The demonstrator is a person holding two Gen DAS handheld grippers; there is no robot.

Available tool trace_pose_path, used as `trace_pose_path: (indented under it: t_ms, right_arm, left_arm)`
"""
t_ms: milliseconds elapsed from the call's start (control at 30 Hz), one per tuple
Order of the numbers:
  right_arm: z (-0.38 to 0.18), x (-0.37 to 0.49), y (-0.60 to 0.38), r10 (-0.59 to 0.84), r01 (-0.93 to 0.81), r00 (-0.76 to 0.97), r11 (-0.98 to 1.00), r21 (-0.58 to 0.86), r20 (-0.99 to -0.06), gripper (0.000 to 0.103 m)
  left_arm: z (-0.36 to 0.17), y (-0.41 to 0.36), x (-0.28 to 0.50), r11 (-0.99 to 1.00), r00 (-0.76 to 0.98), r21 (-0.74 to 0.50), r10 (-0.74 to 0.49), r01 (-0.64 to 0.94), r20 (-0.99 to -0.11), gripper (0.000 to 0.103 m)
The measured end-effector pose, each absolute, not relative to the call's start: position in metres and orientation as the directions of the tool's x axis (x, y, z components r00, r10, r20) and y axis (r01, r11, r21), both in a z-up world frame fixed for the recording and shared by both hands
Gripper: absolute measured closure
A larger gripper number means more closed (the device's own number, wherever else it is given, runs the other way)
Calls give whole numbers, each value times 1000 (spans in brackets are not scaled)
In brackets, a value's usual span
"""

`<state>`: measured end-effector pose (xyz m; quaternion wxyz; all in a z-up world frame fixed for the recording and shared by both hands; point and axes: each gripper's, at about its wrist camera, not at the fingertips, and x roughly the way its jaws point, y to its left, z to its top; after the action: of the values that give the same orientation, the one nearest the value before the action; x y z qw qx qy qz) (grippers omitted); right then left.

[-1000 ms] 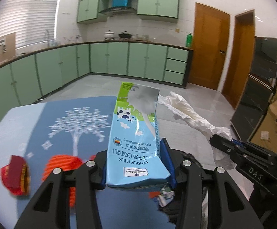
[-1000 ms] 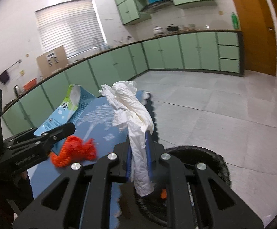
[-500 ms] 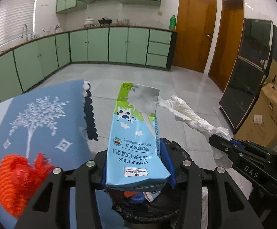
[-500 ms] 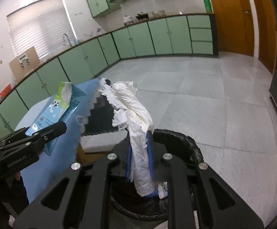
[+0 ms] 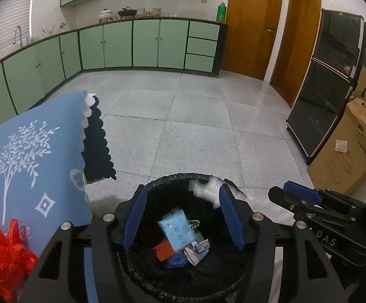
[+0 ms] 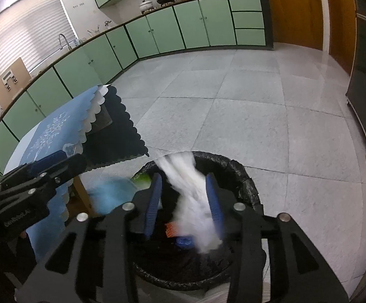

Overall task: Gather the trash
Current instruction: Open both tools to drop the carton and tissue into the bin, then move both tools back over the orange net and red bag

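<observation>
Your left gripper (image 5: 183,217) is opening with nothing between its pads, the milk carton (image 5: 176,229) already down in the bin (image 5: 157,183); your right gripper (image 6: 184,202) is opening too, the white paper (image 6: 193,192) blurred between its pads and seemingly dropping in. This looks like the drop-off step. Next, go back to the tabletop's near edge for the red trash (image 5: 1,250).
</observation>
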<state>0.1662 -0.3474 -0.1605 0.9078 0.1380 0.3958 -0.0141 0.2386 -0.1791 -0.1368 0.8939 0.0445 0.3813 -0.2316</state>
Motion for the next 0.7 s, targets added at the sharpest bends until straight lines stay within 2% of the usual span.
trace_pose_path:
  t_ms: [100, 133, 167, 233, 467, 700]
  right_arm:
    - [-156, 163, -351, 67, 151, 695, 960, 236, -716, 50]
    - [-153, 161, -351, 64, 155, 702, 958, 240, -709, 43]
    - [-151, 161, -351, 62, 158, 706, 957, 242, -705, 30]
    - [-142, 156, -348, 39, 172, 726, 956, 236, -687, 14]
    - [-102, 144, -315, 81, 80, 791, 969, 234, -607, 13]
    - [-80, 141, -265, 167, -41, 814, 972, 232, -556, 12]
  left_arm:
    - [-129, -171, 239, 892, 613, -107, -384, 438, -690, 42]
    - [-125, -167, 238, 894, 619, -110, -384, 434, -685, 41]
    - [-122, -163, 236, 896, 626, -113, -385, 429, -679, 38]
    - [-111, -152, 230, 904, 650, -116, -379, 411, -659, 33]
    - [-78, -107, 204, 928, 719, -105, -346, 359, -602, 25]
    - [-59, -45, 176, 965, 782, -86, -251, 247, -570, 24]
